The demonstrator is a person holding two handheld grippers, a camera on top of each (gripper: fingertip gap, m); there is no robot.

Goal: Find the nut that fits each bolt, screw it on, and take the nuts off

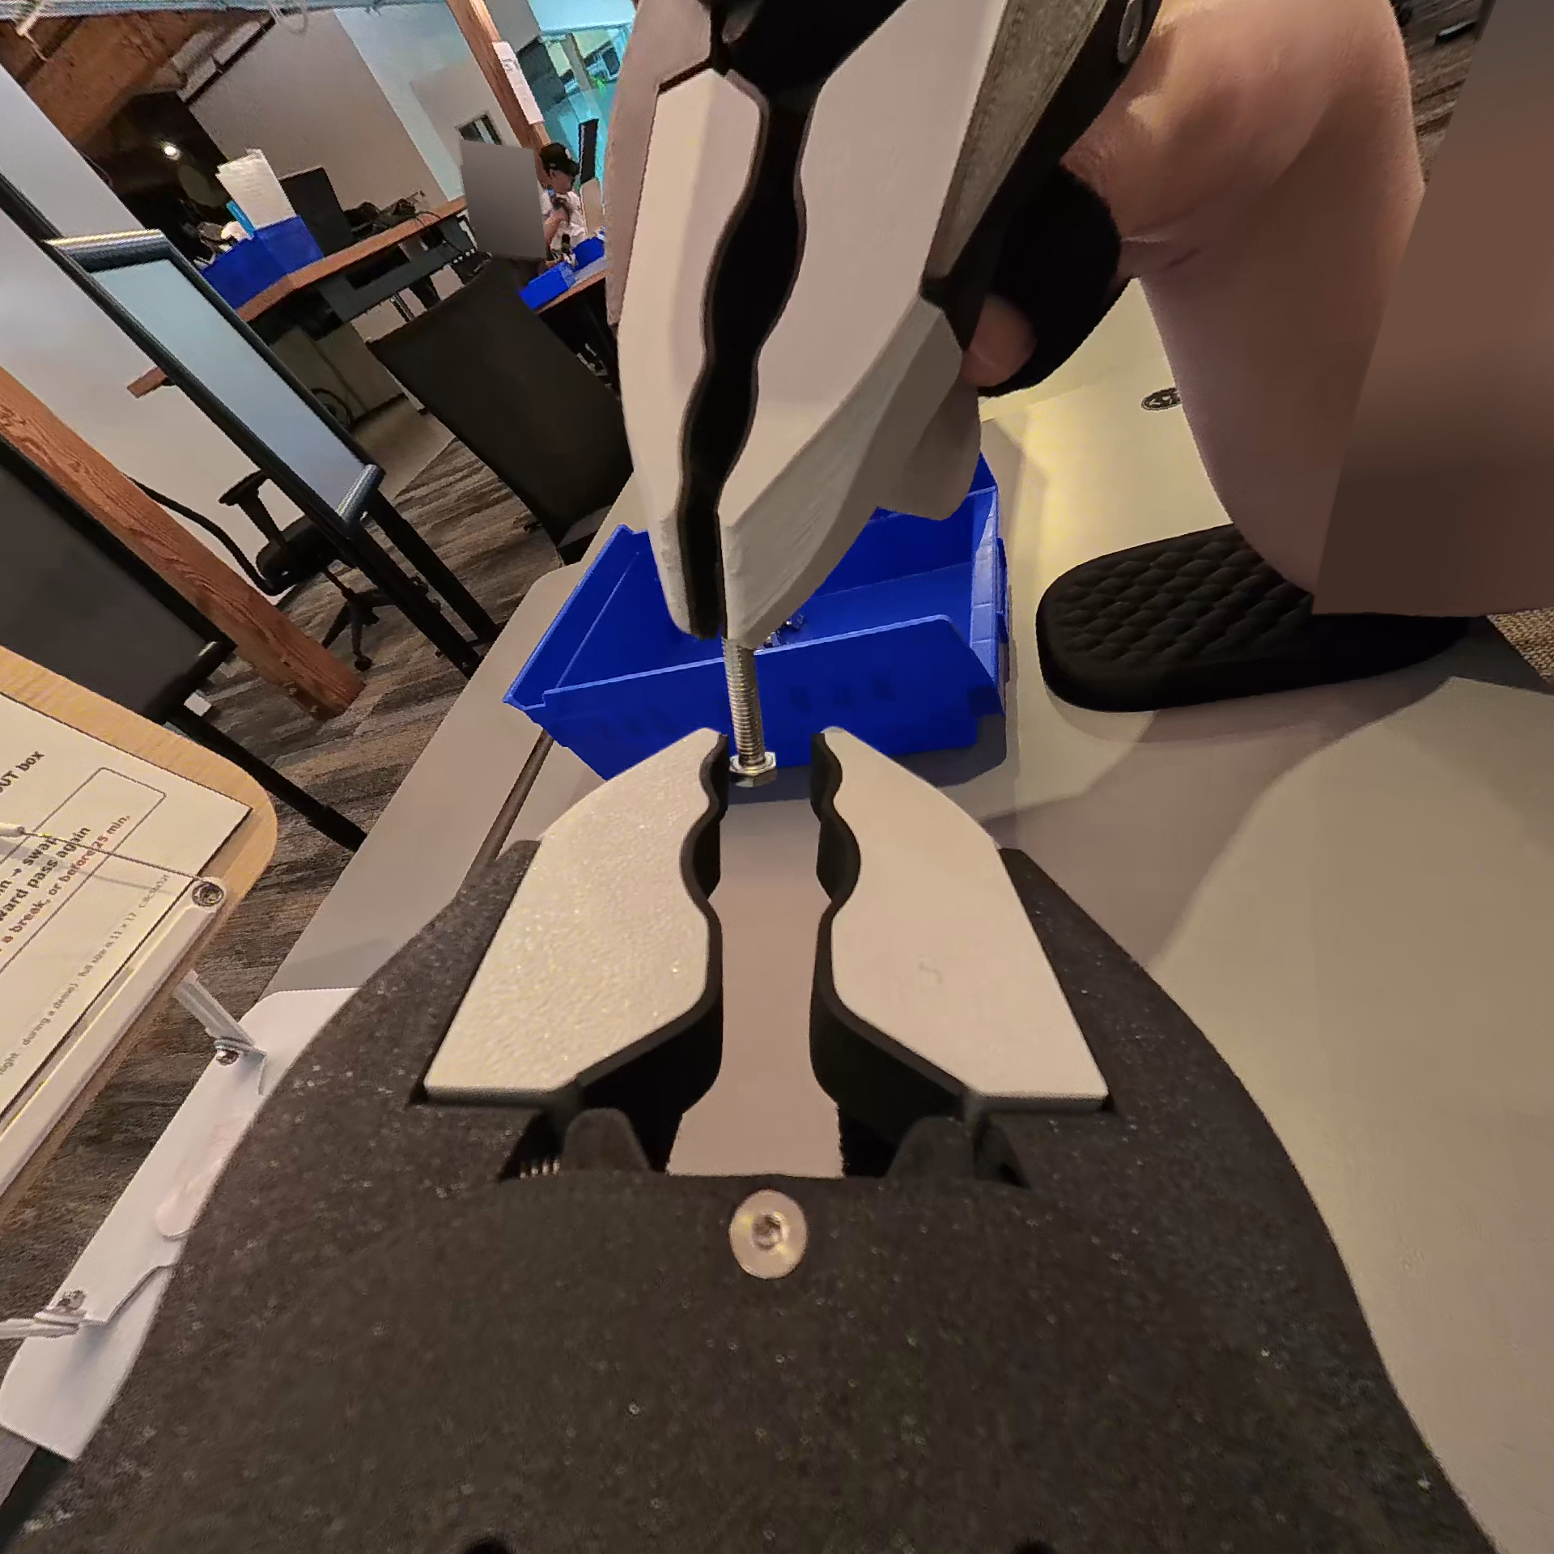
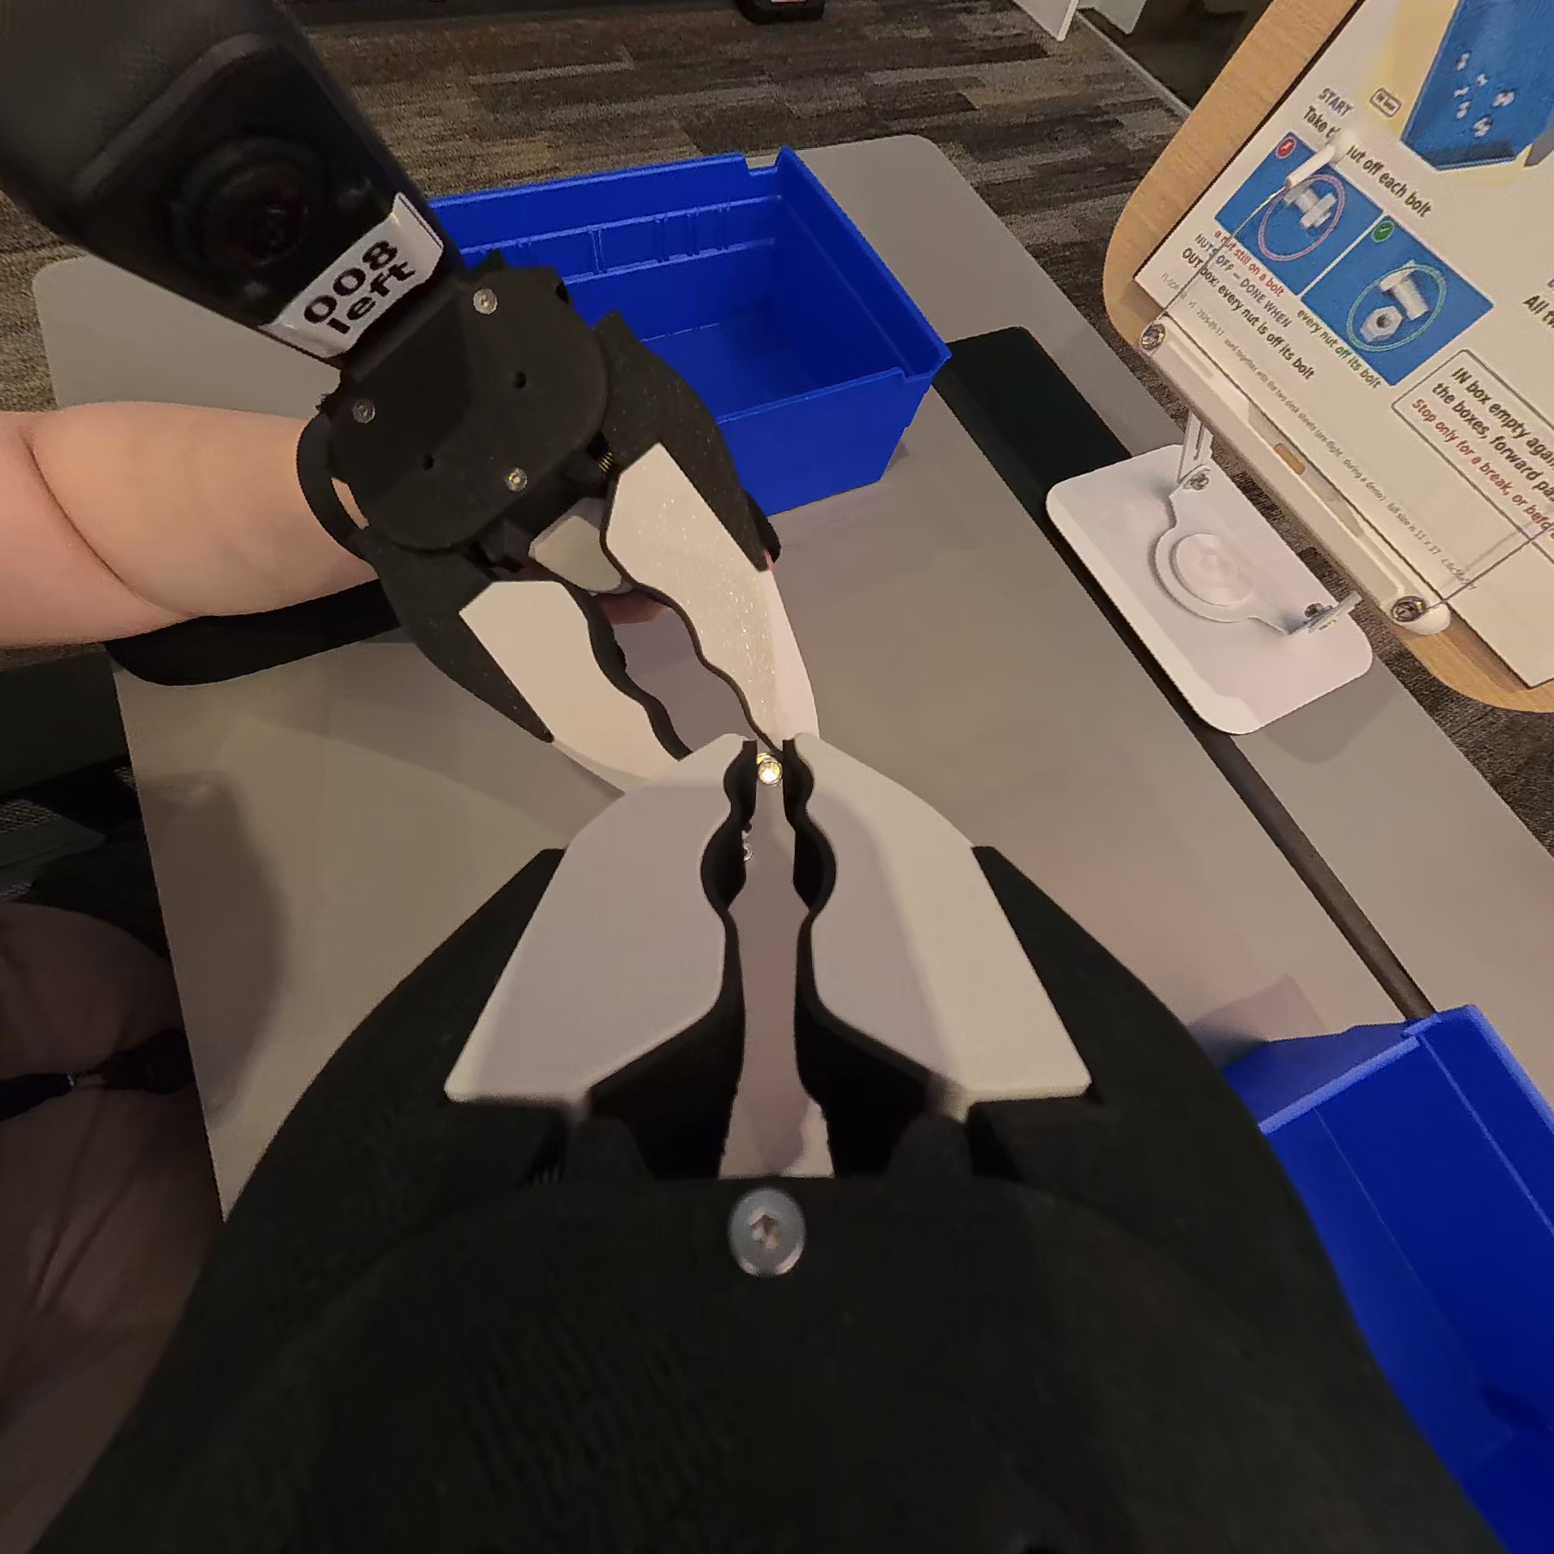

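A threaded silver bolt (image 1: 743, 694) hangs upright over the grey table (image 1: 1312, 942), with a small hex nut (image 1: 751, 767) on its lower end. My right gripper (image 1: 708, 621) comes down from above and is shut on the bolt's top. In the right wrist view the bolt's head (image 2: 767, 769) shines between the right gripper's (image 2: 767, 751) tips. My left gripper (image 1: 770, 753) is open. The nut sits between its tips, close against the left finger (image 1: 622, 908). The left gripper also shows in the right wrist view (image 2: 702, 733), reaching in from the upper left.
A blue bin (image 1: 841, 681) stands just behind the bolt. An empty blue bin (image 2: 757, 336) sits at the table's far side, and another (image 2: 1429, 1194) at the near right. An instruction board (image 2: 1362, 277) on a white stand (image 2: 1211, 605) is at the right. A black pad (image 1: 1177, 614) lies nearby. My two grippers' fingertips are within a few centimetres of each other.
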